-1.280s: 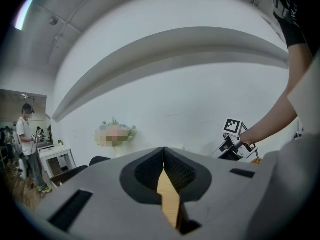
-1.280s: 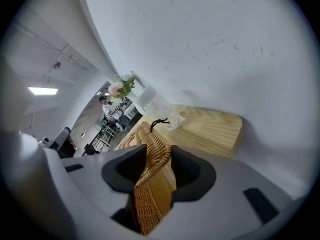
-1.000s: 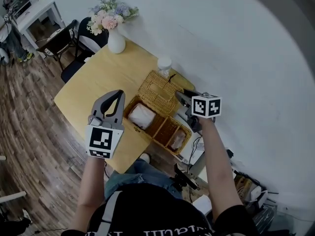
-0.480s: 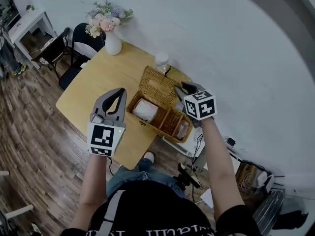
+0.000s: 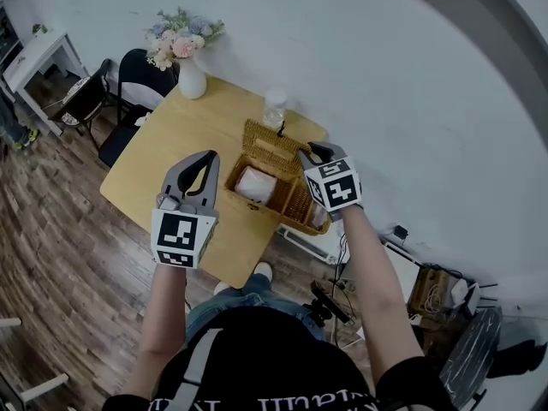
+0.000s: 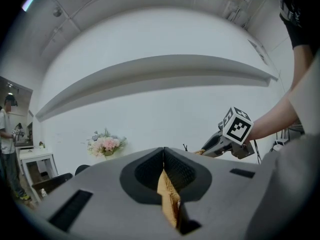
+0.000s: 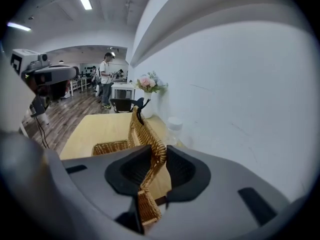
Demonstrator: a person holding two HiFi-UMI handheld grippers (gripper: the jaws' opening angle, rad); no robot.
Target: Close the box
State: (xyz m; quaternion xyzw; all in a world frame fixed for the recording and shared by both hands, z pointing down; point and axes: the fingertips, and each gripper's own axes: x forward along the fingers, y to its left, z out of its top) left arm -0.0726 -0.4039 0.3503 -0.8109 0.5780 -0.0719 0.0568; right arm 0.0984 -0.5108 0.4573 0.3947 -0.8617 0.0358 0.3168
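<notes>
An open wicker box (image 5: 289, 223) sits on the wooden table (image 5: 171, 152), near its right edge. The woven lid (image 5: 272, 139) stands tilted up behind it. My right gripper (image 5: 306, 154) is at the lid's right end. In the right gripper view its jaws (image 7: 159, 156) are closing, with the lid's rim (image 7: 150, 144) pinched between the pads. My left gripper (image 5: 208, 157) hovers left of the box with its jaws together. In the left gripper view a strip of wicker shows through the slit below the left gripper's tips (image 6: 163, 151). A white bundle (image 5: 255, 182) lies inside the box.
A white vase of flowers (image 5: 190, 80) stands at the table's far corner and a clear bottle (image 5: 274, 105) behind the lid. A black chair (image 5: 128, 80) is beyond the table on the left. The white wall runs close along the right. A person (image 7: 106, 79) stands far off.
The lid has come up steeper, with the right gripper staying at its right end. The left gripper has barely moved. The head view has shifted a little.
</notes>
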